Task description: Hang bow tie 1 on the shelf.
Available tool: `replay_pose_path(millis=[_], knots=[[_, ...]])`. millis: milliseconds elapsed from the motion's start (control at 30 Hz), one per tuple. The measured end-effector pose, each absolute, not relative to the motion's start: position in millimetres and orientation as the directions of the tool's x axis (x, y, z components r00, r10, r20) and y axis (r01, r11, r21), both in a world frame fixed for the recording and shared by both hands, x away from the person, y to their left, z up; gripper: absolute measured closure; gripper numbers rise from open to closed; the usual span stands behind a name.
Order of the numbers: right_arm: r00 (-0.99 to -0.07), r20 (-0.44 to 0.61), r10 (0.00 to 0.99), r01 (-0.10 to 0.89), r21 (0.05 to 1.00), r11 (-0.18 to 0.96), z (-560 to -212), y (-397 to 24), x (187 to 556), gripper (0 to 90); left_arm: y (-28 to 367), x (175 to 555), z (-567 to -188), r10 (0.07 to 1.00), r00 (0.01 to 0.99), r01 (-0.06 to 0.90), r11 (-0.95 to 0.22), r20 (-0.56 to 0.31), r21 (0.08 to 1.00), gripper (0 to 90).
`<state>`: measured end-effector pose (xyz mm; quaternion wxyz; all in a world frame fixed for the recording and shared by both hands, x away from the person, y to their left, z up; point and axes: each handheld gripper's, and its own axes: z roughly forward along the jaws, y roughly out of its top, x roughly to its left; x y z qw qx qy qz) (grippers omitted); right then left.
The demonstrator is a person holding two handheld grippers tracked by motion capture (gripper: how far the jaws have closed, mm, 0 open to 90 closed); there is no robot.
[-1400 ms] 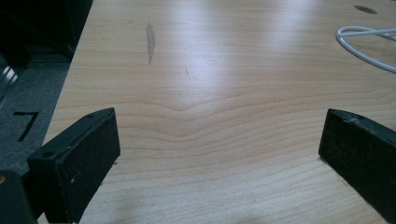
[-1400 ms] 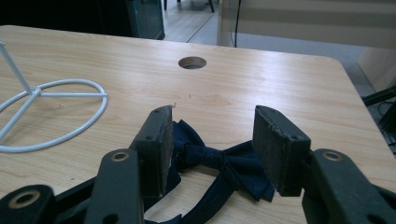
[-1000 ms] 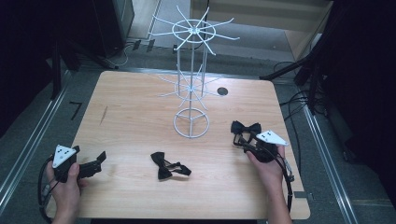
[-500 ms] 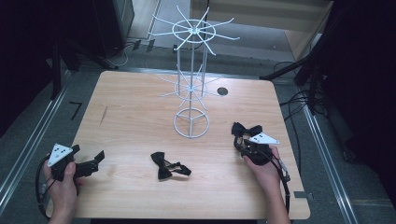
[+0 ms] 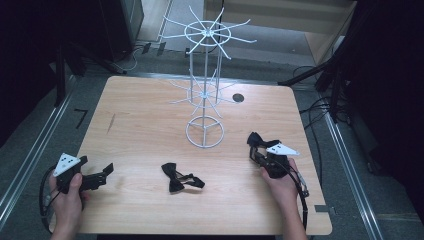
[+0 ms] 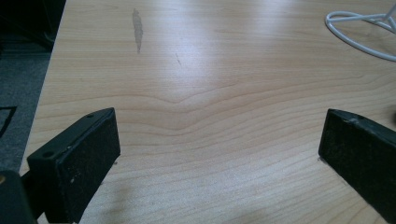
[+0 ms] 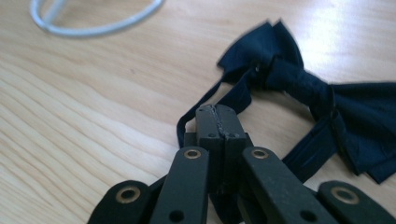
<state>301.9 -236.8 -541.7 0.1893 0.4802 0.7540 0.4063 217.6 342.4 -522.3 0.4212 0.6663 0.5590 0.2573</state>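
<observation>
The right gripper [image 7: 218, 122], jaws just closed pad to pad, pinches the thin strap of a dark bow tie [image 7: 299, 84] lying on the wooden table [image 5: 150, 115] near its right edge, beside the white wire rack [image 5: 205, 90]. The left gripper [image 6: 219, 154] rests wide open over bare wood at the table's left front corner, holding nothing; a second bow tie [image 5: 179, 178] lies between the two.

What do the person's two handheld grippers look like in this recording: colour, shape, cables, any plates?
Both are black. The left claw and right claw each carry a pale grey three-cornered plate on top. A dark cable loops from the left one. Up close the flat rectangular pads look scuffed; the linkage arms have brass-ringed pivots.
</observation>
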Motion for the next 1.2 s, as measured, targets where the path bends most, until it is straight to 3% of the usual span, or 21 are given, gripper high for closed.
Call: replay_pose_path(millis=[600,1200], knots=[[-0.471,0.199,0.859,0.458,0.888,0.045,-500.9,-223.1,286.8,90.0,342.3,219.3,-522.6,0.960,0.247,0.542,-0.026,-0.130,0.840,0.0],[-0.477,0.175,0.861,0.373,0.928,0.018,-472.1,-207.0,285.5,90.0,342.1,219.4,-522.5,0.961,0.248,0.548,-0.032,-0.126,0.836,0.0]])
